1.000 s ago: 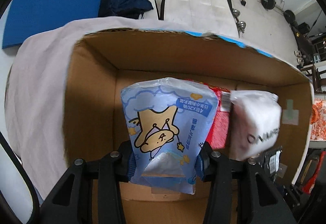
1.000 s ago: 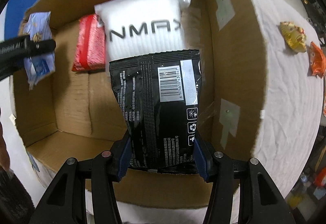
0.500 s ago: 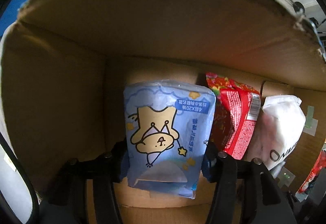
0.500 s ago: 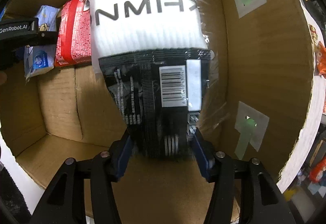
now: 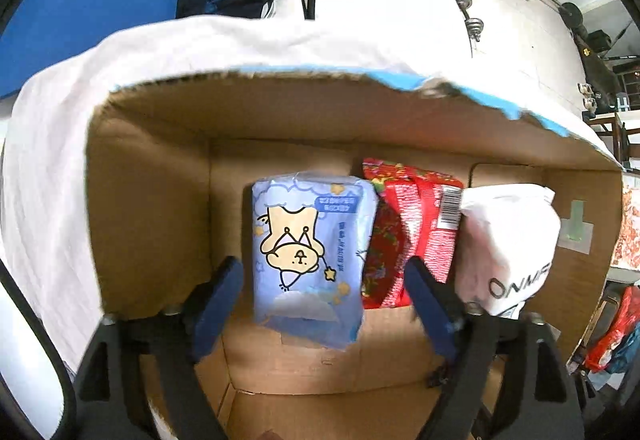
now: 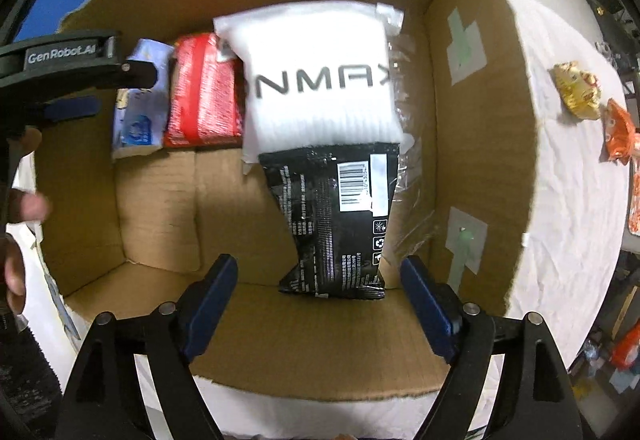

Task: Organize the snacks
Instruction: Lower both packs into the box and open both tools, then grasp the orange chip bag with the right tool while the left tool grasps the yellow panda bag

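Inside the cardboard box (image 5: 152,199), against its far wall, we have a row going left to right: blue cartoon pack (image 5: 310,260), red snack pack (image 5: 412,232), white pack (image 5: 508,244), with the black pouch (image 6: 340,220) lying in front of the white one near the right wall.

Left gripper (image 5: 324,304): jaws are opening, pads clear of the blue cartoon pack on both sides, though it sits between them. Nothing pinched. Our risk: the pack looks propped on edge against the red snack pack, so it may flop forward onto the box floor and break the row. A finger catching its torn lower corner on the way up would drag it out.

Red snack pack is wedged between its neighbours and leaning; if the blue one goes, we judge this one follows.

Right gripper (image 6: 320,300): jaws also opening, black pouch between them but untouched. It overlaps the white pack's lower edge, so it could slide or tip towards the right wall. The loose clear film beside it could snag the right finger.

Out on the white cloth (image 6: 560,199), past the box's right wall, more snacks (image 6: 578,89) wait. Our reaching for them risks clipping that wall and shifting the box.
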A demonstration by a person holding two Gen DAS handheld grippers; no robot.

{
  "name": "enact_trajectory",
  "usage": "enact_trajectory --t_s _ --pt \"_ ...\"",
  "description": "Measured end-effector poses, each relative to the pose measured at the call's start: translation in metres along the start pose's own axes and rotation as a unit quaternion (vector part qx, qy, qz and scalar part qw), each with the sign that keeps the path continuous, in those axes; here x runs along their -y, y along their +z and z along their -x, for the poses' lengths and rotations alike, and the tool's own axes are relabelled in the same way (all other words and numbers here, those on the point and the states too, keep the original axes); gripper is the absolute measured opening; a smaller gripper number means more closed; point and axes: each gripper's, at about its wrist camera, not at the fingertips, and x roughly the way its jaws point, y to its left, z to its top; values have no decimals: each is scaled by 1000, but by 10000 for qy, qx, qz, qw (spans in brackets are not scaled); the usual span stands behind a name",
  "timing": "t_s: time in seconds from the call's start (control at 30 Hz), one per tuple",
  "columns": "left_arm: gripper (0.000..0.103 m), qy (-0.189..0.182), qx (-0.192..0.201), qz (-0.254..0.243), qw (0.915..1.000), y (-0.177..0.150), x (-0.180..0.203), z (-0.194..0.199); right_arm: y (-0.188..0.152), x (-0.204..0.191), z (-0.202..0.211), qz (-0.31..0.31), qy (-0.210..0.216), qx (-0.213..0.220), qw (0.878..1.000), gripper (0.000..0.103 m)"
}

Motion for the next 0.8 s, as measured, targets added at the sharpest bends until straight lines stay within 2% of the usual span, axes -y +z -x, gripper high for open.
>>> enact_trajectory --t_s 0.1,0.13,0.23,0.47,0.67,0.8 --pt "92 32 162 -57 9998 -7 1 12 -4 -4 13 33 9 154 9999 102" --pt "93 29 214 -60 9997 -9 2 17 -6 -2 16 35 6 212 9998 103" --pt "100 -35 433 -79 9990 -24 3 32 -11 4 31 30 -10 385 9993 103" --pt "100 -135 987 -77 9950 -88 -5 67 -23 13 59 33 -58 708 9975 103" --pt "100 136 1589 -25 9872 -153 -2 102 -48 16 72 21 32 931 9957 103" --pt "100 315 1880 7 9817 -176 -1 117 -71 16 89 104 30 1171 9931 103"
